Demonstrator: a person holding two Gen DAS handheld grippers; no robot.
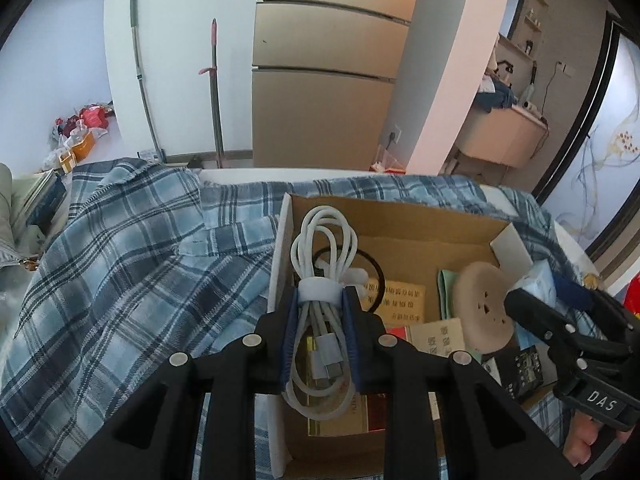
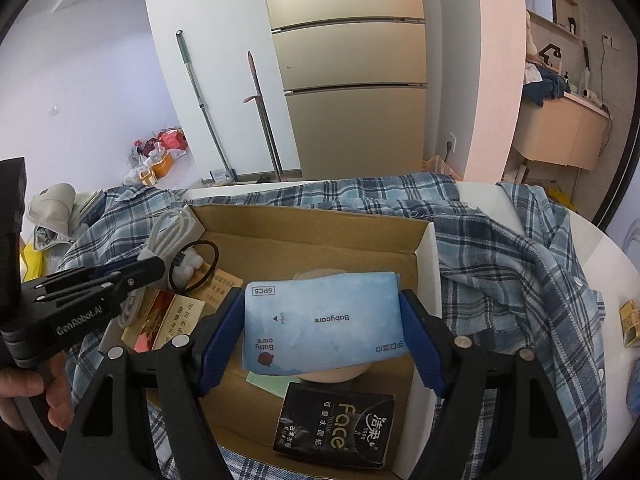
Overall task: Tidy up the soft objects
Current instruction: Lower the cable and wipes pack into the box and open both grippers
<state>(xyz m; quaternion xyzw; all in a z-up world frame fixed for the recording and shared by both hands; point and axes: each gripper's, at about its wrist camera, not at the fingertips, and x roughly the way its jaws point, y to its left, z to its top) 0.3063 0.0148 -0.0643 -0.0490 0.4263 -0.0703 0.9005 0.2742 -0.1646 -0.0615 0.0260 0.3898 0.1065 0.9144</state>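
My left gripper [image 1: 320, 300] is shut on a coiled white charging cable [image 1: 322, 240] bound with a white strap. It holds the cable over the left side of an open cardboard box [image 1: 400, 212]. In the right wrist view the cable [image 2: 172, 224] and the left gripper [image 2: 154, 264] show at the box's left wall. My right gripper [image 2: 322, 320] is shut on a light blue tissue pack [image 2: 320, 332], held flat above the box [image 2: 320, 232]. A round beige puff [image 1: 482, 312] lies beneath that pack. A black tissue pack [image 2: 336, 424] lies at the box's near end.
The box rests on a blue plaid shirt [image 1: 120, 260] spread over a white table [image 2: 600, 248]. Inside lie a black hair ring [image 2: 212, 252], red and gold cartons [image 2: 160, 320] and a green cloth [image 1: 446, 292]. A gold packet [image 2: 632, 320] sits at the table's right edge.
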